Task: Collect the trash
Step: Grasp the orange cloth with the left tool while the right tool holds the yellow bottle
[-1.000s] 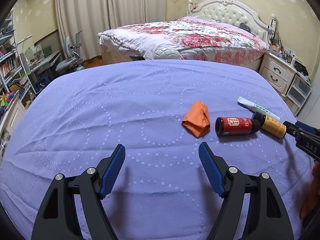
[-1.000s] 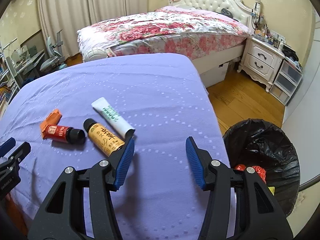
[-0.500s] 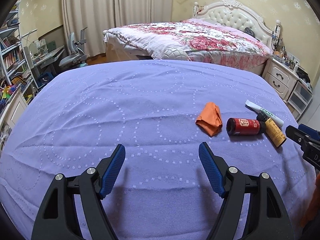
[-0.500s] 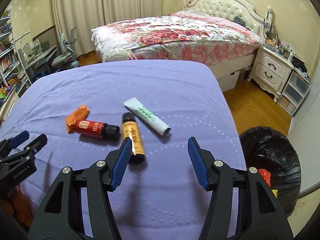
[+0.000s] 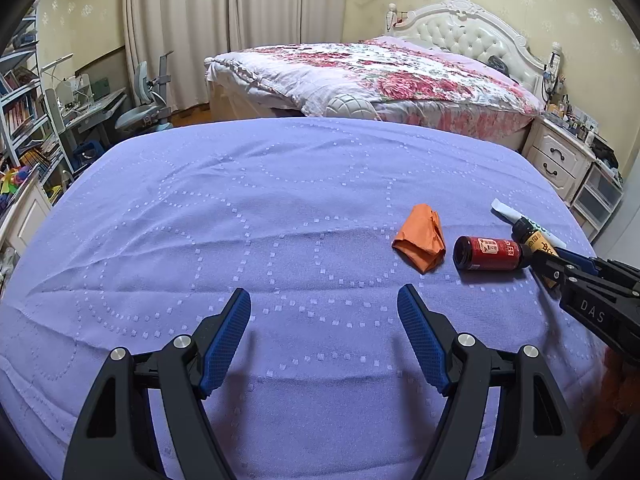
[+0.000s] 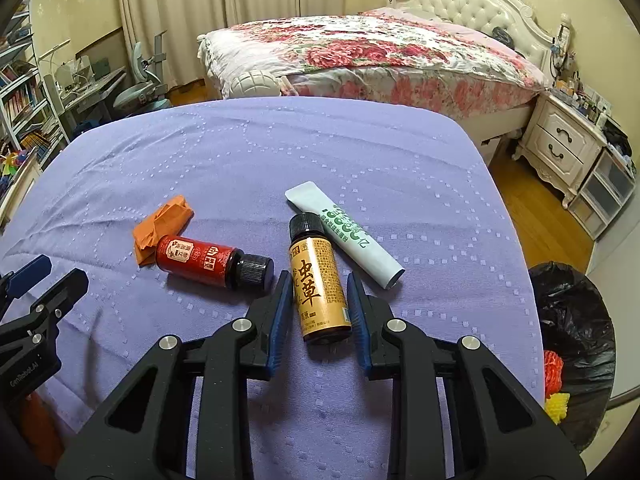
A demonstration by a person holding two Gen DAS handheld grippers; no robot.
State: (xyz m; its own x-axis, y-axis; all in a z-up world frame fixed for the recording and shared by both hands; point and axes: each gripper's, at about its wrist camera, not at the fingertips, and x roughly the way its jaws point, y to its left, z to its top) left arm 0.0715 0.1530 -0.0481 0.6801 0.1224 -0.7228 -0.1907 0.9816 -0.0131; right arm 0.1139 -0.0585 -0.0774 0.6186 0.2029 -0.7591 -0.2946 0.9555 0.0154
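On the purple cloth table lie a gold bottle [image 6: 318, 288], a red bottle [image 6: 212, 260], a white-green tube [image 6: 346, 234] and a crumpled orange paper [image 6: 160, 226]. My right gripper [image 6: 318, 292] straddles the gold bottle, its blue pads close on both sides; I cannot tell if they touch. My left gripper [image 5: 324, 320] is open and empty over bare cloth, left of the orange paper [image 5: 422, 238] and red bottle [image 5: 488, 254]. The right gripper [image 5: 592, 280] shows at the left view's right edge, hiding most of the gold bottle [image 5: 538, 240].
A black-lined trash bin [image 6: 572, 344] with red and yellow trash stands on the floor past the table's right edge. A floral bed [image 6: 376, 52] lies behind, a white nightstand [image 6: 560, 144] at right, a desk and shelves at left.
My right gripper has moved left and forward and narrowed around the gold bottle, which now lies between its pads. My left gripper has stayed open, shifting slightly.
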